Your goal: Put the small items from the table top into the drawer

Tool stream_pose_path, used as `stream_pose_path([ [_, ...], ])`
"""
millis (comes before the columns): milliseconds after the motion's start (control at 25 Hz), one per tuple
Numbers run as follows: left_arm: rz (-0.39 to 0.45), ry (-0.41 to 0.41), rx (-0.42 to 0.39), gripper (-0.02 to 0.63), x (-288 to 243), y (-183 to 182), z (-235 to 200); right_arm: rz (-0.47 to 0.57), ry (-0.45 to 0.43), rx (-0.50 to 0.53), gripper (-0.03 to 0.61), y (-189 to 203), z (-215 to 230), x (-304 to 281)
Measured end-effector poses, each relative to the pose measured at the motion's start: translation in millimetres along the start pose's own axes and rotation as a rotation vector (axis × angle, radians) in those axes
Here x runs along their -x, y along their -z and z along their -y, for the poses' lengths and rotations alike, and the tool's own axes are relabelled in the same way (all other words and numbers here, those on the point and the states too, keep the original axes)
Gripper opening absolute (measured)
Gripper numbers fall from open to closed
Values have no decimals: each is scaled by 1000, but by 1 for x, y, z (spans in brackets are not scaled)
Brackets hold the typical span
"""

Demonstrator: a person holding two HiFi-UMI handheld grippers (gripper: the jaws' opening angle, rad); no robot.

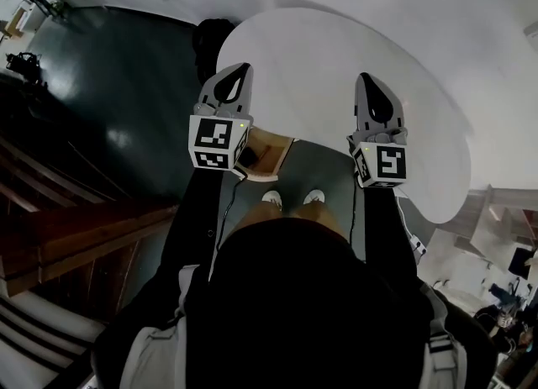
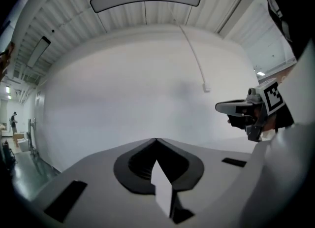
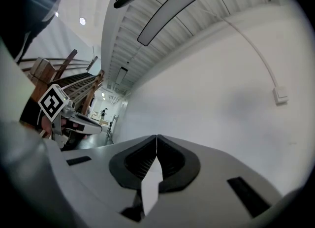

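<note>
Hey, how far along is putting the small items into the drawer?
Done: cannot tell. No small items show on the table, and the drawer looks open, its contents unclear. In hand: nothing. The left hand-held gripper and right hand-held gripper are both shut and empty, pointed at a wall. Left: unclear from these views.

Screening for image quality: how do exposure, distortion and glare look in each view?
Head view: heavy fisheye bend; table top bright and flat, the person's clothing almost black, soft glare on the floor. Left gripper view: evenly lit wall, ceiling lines bowed, dark corners. Right gripper view: same bowing, light strip curved.
</note>
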State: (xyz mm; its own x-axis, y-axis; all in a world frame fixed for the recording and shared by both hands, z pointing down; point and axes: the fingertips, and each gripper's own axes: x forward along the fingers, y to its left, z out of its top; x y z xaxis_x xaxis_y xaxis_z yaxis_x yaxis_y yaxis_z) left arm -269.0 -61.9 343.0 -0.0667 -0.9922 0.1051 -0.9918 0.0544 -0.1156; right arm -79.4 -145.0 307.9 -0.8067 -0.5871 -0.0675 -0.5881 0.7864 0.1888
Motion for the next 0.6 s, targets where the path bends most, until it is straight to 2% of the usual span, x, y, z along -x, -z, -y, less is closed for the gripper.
stream_pose_path([
  [240,25,89,12,15,-16,-12,34,3,74,6,26,-4,26,23],
  [400,47,163,2,15,-44,-27,72,-17,166,9,28,1,69,50],
  [600,79,285,-10,15,-87,-46,144,-54,305,26,28,9,132,105],
])
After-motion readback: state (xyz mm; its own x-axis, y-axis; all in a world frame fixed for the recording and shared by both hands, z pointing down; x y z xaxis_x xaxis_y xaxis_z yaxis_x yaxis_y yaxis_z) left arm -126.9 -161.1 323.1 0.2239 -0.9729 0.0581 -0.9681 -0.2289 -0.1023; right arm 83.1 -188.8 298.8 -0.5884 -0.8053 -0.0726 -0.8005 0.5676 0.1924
